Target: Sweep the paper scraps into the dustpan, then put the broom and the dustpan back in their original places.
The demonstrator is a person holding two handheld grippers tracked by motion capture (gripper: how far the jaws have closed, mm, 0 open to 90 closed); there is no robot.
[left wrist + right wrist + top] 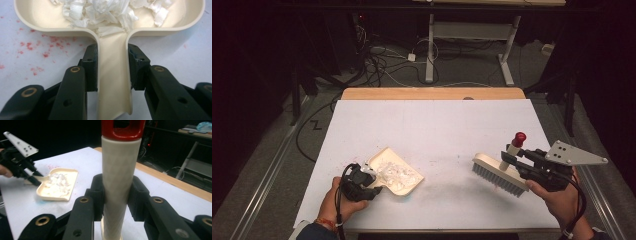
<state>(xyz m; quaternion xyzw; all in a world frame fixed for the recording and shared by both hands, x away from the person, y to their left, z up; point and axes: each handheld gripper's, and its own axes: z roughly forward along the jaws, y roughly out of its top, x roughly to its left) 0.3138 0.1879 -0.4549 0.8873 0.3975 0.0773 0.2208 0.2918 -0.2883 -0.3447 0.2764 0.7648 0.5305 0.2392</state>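
A: Item one, near left?

B: Left gripper (371,186), black, two-jaw, in the person's left hand (339,202). Jaws were pressed onto the handle of a cream plastic dustpan (113,75), one pad on each side. The pan lay flat on the white table sheet (452,125), near-left of centre, mouth towards the right.

A: Contents?

B: Shredded white paper scraps (105,12), heaped in the pan. Faint red specks (45,53) marked the sheet just left of the handle.

A: Item two, near right?

B: Right gripper (511,159), black with a grey three-cornered plate, jaws clamped round the upright cream handle of a hand brush with a red cap (121,170). The brush's grey bristles (498,179) appeared to be on or just above the sheet, well apart from the pan.

A: Handling note?

B: Judged: the pile was already gathered. Lifting should keep the pan level, its open lip never dipped, the grip firm and near the pan body to resist twisting. The brush should stay clear.

A: Far items?

B: Wooden table edge (432,93), then cables on the floor (382,60) and a white desk frame (472,45).
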